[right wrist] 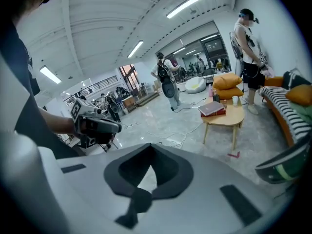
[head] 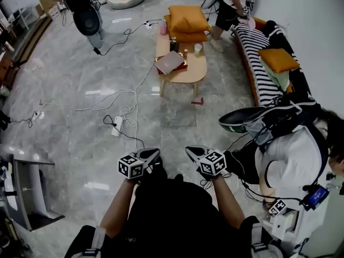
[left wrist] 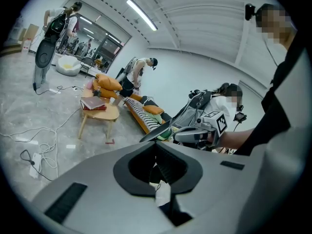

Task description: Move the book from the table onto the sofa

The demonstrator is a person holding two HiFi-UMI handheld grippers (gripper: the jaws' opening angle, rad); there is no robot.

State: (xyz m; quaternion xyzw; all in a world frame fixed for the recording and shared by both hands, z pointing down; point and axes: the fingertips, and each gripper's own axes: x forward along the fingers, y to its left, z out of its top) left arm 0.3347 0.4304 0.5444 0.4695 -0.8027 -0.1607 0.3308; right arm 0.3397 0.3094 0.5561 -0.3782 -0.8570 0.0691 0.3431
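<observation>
The book (head: 170, 62), pinkish-grey on top of a red one, lies on the small wooden table (head: 189, 73) far ahead in the head view. It also shows as the book (left wrist: 93, 103) and the book (right wrist: 212, 109) in the two gripper views. The striped sofa (head: 262, 69) runs along the right wall beyond the table. My left gripper (head: 150, 155) and right gripper (head: 192, 152) are held side by side close to my body, well short of the table. Both are shut with nothing between the jaws. The left gripper view shows the right gripper (left wrist: 197, 133) beside it.
Cables and a power strip (head: 116, 126) trail over the marble floor between me and the table. Orange cushions (head: 187, 20) and a cup (head: 198, 48) sit on the table's far end. One person stands by the sofa (head: 228, 9); another crouches at my right (head: 293, 157).
</observation>
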